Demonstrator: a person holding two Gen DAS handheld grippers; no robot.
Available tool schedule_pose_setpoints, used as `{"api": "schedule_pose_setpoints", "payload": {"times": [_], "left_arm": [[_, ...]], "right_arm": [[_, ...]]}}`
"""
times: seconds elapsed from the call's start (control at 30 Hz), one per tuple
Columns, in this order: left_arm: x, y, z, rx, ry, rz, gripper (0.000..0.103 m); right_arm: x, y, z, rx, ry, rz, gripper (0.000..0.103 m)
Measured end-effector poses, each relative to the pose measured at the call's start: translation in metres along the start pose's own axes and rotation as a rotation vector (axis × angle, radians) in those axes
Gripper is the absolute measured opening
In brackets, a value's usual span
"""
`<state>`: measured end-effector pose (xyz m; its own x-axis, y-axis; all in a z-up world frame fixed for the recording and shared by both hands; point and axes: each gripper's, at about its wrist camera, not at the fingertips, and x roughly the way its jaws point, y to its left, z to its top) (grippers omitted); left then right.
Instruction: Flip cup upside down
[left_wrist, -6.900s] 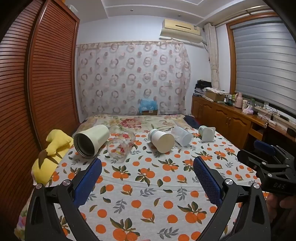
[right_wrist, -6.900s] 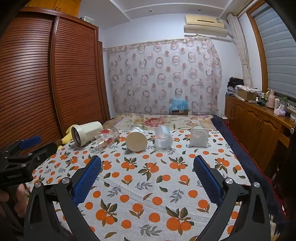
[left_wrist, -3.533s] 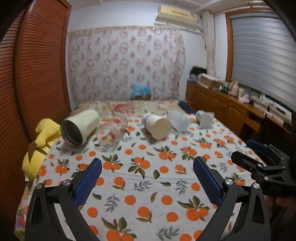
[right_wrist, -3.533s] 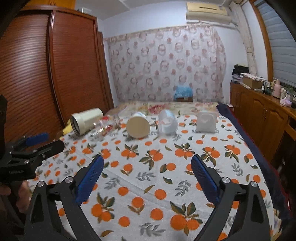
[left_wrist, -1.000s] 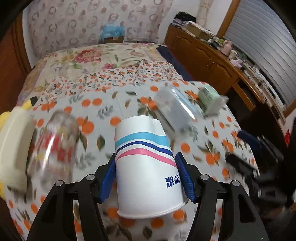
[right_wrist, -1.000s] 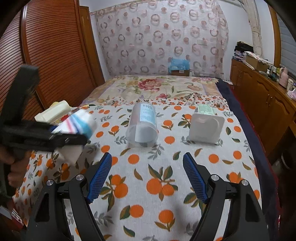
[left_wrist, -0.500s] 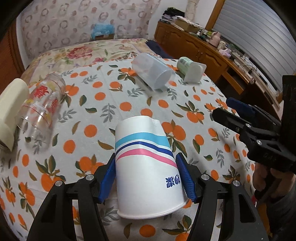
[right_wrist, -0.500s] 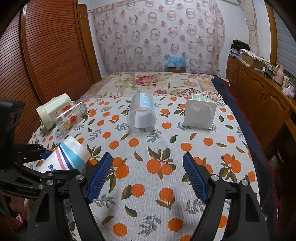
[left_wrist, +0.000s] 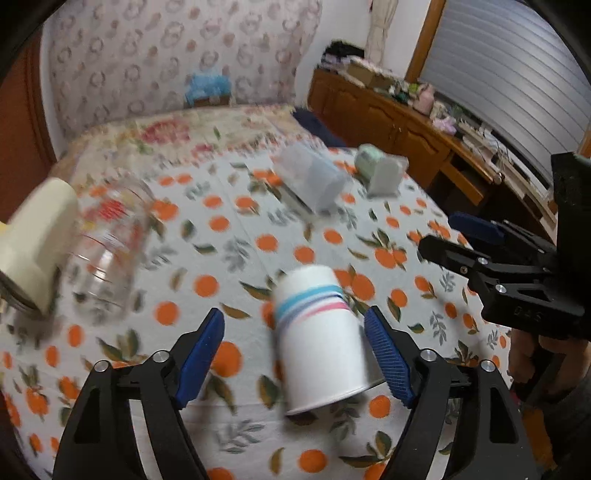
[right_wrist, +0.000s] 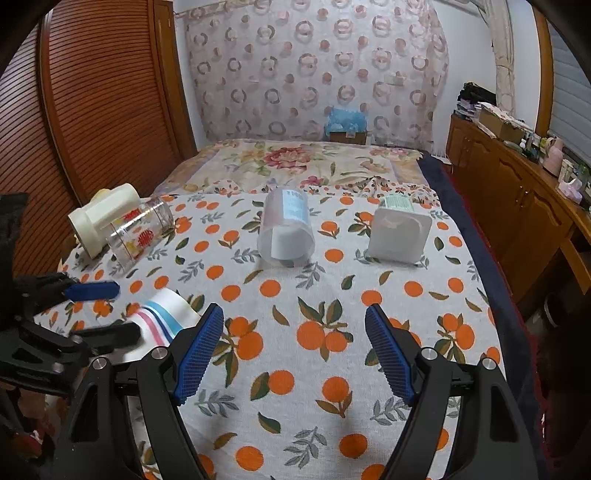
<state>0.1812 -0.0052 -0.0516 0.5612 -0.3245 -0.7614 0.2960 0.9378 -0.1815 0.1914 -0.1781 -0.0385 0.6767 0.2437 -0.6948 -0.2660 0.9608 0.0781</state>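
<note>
A white paper cup (left_wrist: 317, 339) with blue and pink stripes stands upside down, mouth down, on the orange-print cloth. My left gripper (left_wrist: 295, 354) is open, its blue pads apart on either side of the cup, no longer gripping it. The cup also shows in the right wrist view (right_wrist: 159, 325), between the left gripper's fingers (right_wrist: 92, 290). My right gripper (right_wrist: 293, 350) is open and empty over the cloth, to the right of the cup; it also shows in the left wrist view (left_wrist: 476, 243).
Lying on their sides at the back are a cream tumbler (right_wrist: 99, 218), a printed glass (right_wrist: 142, 229), a translucent plastic cup (right_wrist: 286, 229) and a white square cup (right_wrist: 399, 232). A wooden wardrobe stands on the left, cabinets (right_wrist: 517, 192) on the right.
The left gripper has opened and let go of the striped cup, which now stands mouth down on the cloth. The left view is blurred by motion. The right gripper has barely moved.
</note>
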Motion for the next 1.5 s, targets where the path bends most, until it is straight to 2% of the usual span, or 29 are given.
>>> {"api": "schedule_pose_setpoints", "payload": {"times": [0.17, 0.47, 0.63, 0.77, 0.93, 1.2, 1.5], "left_arm": [[-0.027, 0.019, -0.002, -0.011, -0.093, 0.066, 0.086], [-0.056, 0.070, -0.019, -0.106, -0.229, 0.186, 0.086], [-0.063, 0.092, -0.030, -0.133, -0.245, 0.232, 0.086], [-0.068, 0.107, -0.041, -0.162, -0.259, 0.246, 0.086], [-0.067, 0.118, -0.049, -0.196, -0.257, 0.251, 0.086], [-0.066, 0.117, -0.051, -0.198, -0.256, 0.240, 0.086], [-0.065, 0.110, -0.049, -0.188, -0.258, 0.220, 0.086]], "right_arm": [[-0.002, 0.017, 0.011, -0.017, 0.008, 0.022, 0.081], [0.009, 0.067, 0.024, -0.084, 0.041, 0.066, 0.081], [0.025, 0.085, 0.024, -0.090, 0.092, 0.092, 0.081], [0.045, 0.087, 0.025, -0.028, 0.185, 0.138, 0.081], [0.067, 0.082, 0.024, 0.044, 0.281, 0.144, 0.081], [0.095, 0.072, 0.018, 0.184, 0.432, 0.188, 0.081], [0.101, 0.068, 0.015, 0.261, 0.509, 0.216, 0.081]]}}
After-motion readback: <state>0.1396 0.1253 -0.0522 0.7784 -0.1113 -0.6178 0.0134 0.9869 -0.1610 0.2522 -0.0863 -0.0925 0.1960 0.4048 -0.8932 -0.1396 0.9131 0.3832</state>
